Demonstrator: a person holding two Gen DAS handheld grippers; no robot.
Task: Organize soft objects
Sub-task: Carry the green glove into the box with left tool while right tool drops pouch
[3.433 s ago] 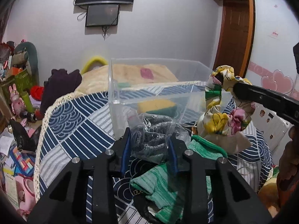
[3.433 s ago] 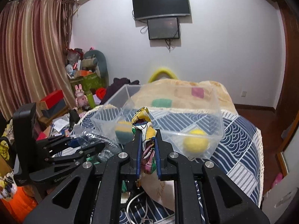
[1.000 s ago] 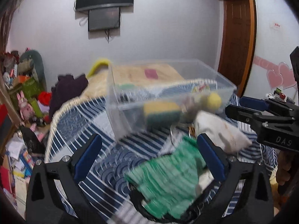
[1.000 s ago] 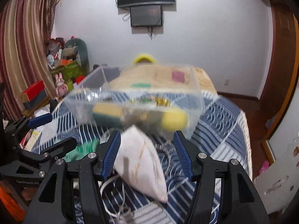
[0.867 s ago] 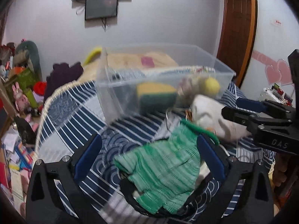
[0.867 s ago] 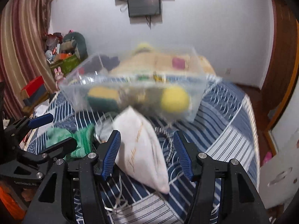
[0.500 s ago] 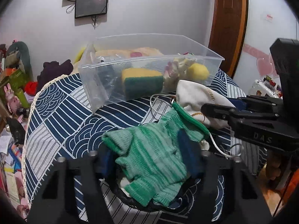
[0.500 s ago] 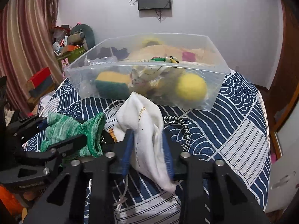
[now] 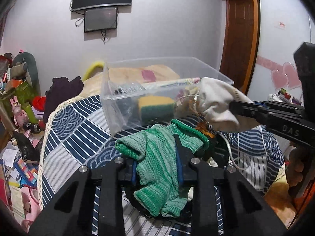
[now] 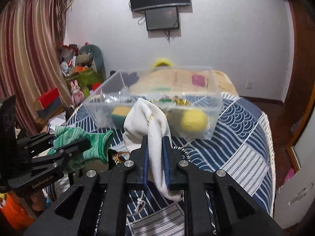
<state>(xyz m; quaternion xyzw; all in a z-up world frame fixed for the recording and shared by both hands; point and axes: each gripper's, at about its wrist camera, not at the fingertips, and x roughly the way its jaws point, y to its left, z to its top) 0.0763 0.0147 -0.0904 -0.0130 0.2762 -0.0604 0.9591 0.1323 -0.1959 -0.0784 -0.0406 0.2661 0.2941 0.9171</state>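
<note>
Cloth fills both of my grips. My left gripper [image 9: 157, 165] has its jaws drawn in tight on a green knitted glove [image 9: 157, 167], which bunches up between the blue pads and droops over the front of them. My right gripper [image 10: 155, 157] is likewise pinched closed on a white sock [image 10: 149, 125]; the sock stands up above the jaws in a rounded peak and its other end hangs down below them.

From my left wrist, the sock is up and to the right of the glove, near the near right corner of the clear plastic bin [image 9: 122, 114]. From my right wrist, the glove sits low on the left, clear of the sock.

The bin rests just beyond both items on a blue and white patterned bedspread [image 10: 236, 137]. Inside it I can see a yellow and green sponge [image 9: 156, 108], a yellow ball [image 10: 194, 121], and some crumpled clear wrapping [image 9: 126, 87] toward the left end. A white cord [image 9: 232, 157] lies on the bedspread below the sock.

Beyond the bed, two dark screens [image 10: 160, 5] hang on the white wall, striped curtains [image 10: 25, 59] cover the left side, and toys and boxes [image 10: 82, 72] are heaped beside them.
</note>
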